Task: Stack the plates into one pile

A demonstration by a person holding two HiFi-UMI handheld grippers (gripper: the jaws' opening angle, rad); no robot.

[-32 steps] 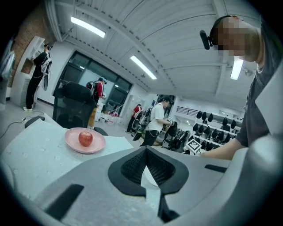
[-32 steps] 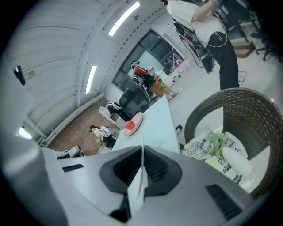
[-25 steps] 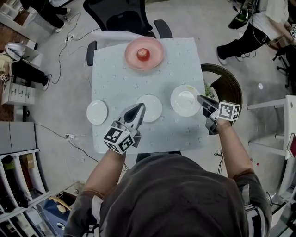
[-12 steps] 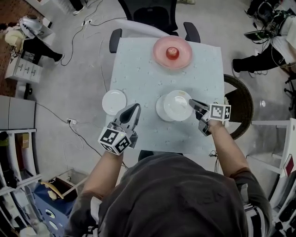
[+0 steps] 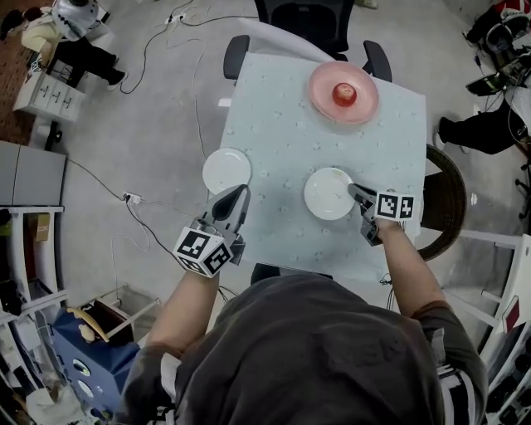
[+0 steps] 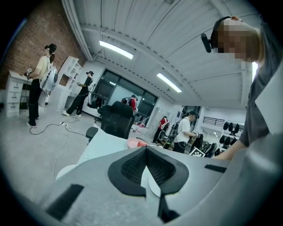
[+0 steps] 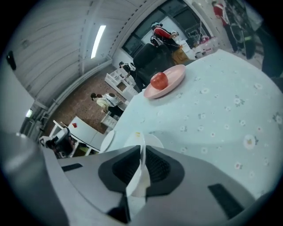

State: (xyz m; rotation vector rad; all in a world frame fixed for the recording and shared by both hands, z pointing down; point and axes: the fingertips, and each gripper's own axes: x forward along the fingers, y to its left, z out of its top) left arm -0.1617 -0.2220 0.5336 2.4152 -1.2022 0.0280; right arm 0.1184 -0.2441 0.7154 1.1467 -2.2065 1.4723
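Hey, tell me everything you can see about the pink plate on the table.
The pink plate is round and shallow with a gently raised rim, and glossy like plastic or glazed ceramic. It lies flat, right way up, on the pale flowered tablecloth, at the far side near the black chair. A red apple sits at its centre; nothing else touches it. It looks whole and clean.
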